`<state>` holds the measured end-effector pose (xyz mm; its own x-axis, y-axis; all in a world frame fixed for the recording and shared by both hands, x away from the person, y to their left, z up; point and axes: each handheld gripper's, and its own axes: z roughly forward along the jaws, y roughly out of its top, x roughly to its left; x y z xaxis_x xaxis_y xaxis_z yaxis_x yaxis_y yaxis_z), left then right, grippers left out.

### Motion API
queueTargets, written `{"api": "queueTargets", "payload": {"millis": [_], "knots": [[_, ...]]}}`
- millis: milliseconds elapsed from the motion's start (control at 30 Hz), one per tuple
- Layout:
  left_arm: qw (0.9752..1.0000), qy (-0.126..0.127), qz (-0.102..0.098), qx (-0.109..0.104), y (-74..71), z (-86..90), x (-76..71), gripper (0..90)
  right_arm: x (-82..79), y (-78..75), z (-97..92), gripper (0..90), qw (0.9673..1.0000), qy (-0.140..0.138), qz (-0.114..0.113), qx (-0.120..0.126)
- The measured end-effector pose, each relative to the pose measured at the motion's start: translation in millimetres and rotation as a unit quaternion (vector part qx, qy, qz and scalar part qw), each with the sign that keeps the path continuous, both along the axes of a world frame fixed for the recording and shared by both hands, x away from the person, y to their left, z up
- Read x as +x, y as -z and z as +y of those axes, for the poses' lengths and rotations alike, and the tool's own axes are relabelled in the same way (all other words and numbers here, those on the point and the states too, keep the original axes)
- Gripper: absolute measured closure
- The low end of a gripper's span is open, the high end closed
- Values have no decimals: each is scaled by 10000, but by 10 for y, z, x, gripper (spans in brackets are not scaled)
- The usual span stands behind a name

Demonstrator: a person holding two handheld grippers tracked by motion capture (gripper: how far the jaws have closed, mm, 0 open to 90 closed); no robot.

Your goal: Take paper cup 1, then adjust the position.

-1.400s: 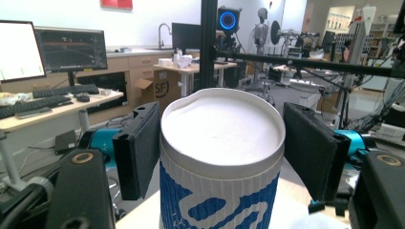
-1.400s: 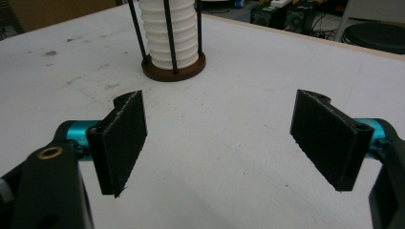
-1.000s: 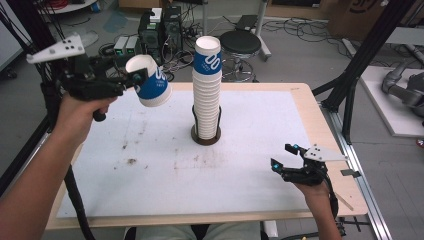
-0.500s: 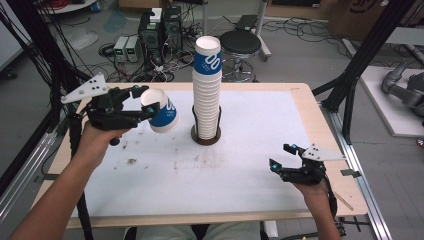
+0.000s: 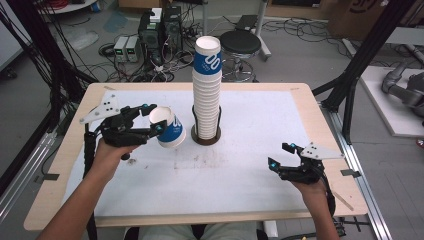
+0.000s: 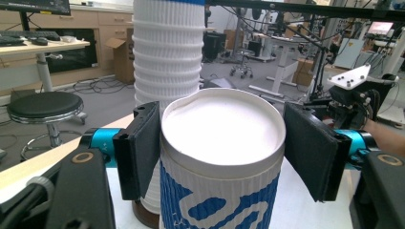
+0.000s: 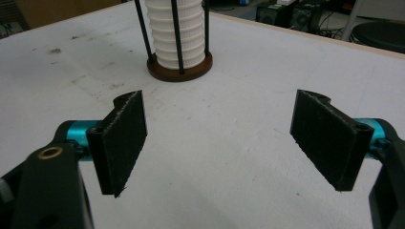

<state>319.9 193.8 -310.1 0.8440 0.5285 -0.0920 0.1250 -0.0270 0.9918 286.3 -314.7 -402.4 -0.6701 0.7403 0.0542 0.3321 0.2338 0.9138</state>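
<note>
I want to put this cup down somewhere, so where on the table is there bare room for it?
The white mat is bare between the cup stack and the right tool, and along the near edge. The whole far right of the table, beyond the stack, is free too. It is crowded only at the left of the stack's holder, where the left tool holds the cup.

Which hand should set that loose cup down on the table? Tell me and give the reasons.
Left. The left claw is shut on the cup, low beside the stack of cups, so it likely needs only to lower and let go. The right claw sits open near the table's front edge, holding nothing.
</note>
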Motion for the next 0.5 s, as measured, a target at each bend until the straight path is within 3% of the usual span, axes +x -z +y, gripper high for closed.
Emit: {"api": "queueTargets", "payload": {"millis": [300, 500], "knots": [[9998, 207, 25, 25, 155, -113, -93, 314, 15, -4, 84, 204, 9999, -123, -7, 5], [9995, 297, 39, 58, 194, -193, -89, 314, 9, -32, 126, 204, 9994, -274, -24, 188]]}}
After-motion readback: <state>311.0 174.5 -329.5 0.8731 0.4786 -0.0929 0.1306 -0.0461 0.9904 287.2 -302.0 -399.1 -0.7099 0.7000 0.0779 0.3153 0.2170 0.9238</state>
